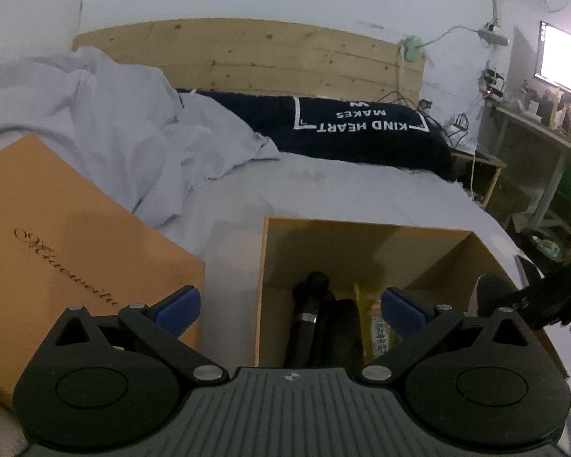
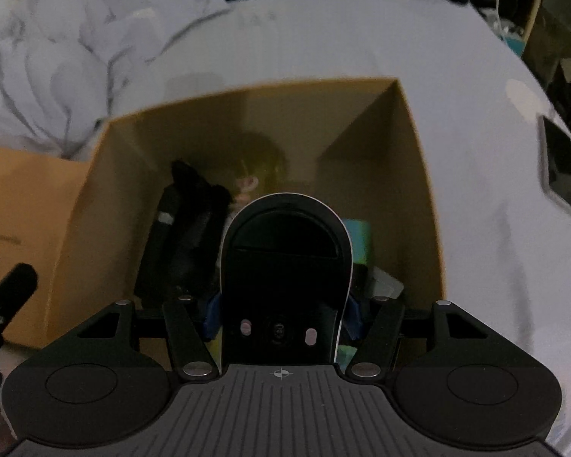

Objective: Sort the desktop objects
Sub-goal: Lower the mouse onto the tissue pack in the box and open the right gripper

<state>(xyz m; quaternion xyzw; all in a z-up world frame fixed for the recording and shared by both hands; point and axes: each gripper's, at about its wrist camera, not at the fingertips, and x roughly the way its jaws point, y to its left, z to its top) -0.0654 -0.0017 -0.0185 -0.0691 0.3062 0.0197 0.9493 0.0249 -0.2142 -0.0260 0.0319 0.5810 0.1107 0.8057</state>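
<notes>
Right hand-held gripper pinches black mouse above box; left hand-held gripper spread.

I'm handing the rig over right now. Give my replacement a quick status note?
Right tool: shut on the computer mouse, underside up, held over the open box.
Left tool: open, empty, near the box's front.
Already in the box: a black tripod-like item and a yellow packet.
Box lid lies to the left.
Left: release the mouse; a phone-like device sits on the bed.
</notes>
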